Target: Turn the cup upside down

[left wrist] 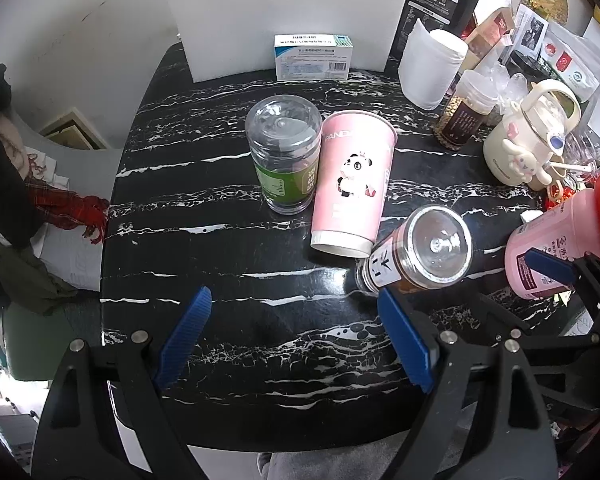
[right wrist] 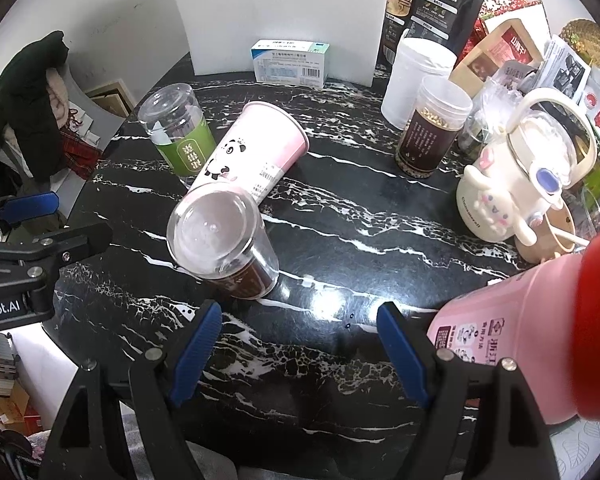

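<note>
A pink paper cup with a panda print (left wrist: 352, 184) (right wrist: 252, 156) stands upside down on the black marble table (left wrist: 220, 280), rim down. A clear cup with a green label (left wrist: 284, 156) (right wrist: 178, 132) stands inverted just left of it. A clear cup with a brown label (left wrist: 420, 252) (right wrist: 224, 236) stands inverted in front. My left gripper (left wrist: 296, 336) is open and empty, hovering over the table's front. My right gripper (right wrist: 300, 352) is open and empty; its blue fingertips (left wrist: 548, 264) show at the right of the left wrist view.
A pink bottle with a red cap (left wrist: 560, 240) (right wrist: 532, 336) stands at the right edge. A cream character jug (left wrist: 524, 148) (right wrist: 512, 188), a brown jar (right wrist: 428, 132), a white roll (left wrist: 432, 64), a medicine box (left wrist: 314, 58) and a white board (left wrist: 280, 8) crowd the back. A chair with clothes (left wrist: 20, 184) is left.
</note>
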Motion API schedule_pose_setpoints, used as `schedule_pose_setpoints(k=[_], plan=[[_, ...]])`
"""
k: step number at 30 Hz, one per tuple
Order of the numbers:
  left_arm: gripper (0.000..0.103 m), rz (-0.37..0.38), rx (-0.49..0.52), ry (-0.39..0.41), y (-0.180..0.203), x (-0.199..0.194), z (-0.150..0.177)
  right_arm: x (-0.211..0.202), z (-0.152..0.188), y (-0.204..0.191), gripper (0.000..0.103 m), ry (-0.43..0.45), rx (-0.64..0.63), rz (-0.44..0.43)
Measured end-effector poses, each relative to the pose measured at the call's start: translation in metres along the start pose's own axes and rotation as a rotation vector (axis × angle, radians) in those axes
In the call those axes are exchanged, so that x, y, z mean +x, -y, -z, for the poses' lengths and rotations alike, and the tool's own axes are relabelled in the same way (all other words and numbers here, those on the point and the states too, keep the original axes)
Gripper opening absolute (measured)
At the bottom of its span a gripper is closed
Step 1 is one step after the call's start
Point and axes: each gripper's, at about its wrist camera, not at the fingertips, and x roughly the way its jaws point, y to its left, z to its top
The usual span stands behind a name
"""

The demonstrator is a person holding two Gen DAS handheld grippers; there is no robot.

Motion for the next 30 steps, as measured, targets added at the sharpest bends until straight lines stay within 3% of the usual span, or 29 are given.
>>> schedule_pose_setpoints(k=[30], plan=[[0.085, 0.019, -0.032, -0.074, -0.005, 0.05, -0.016, 0.035, -0.005, 0.012, 0.08, -0.088, 0.039, 0.001]])
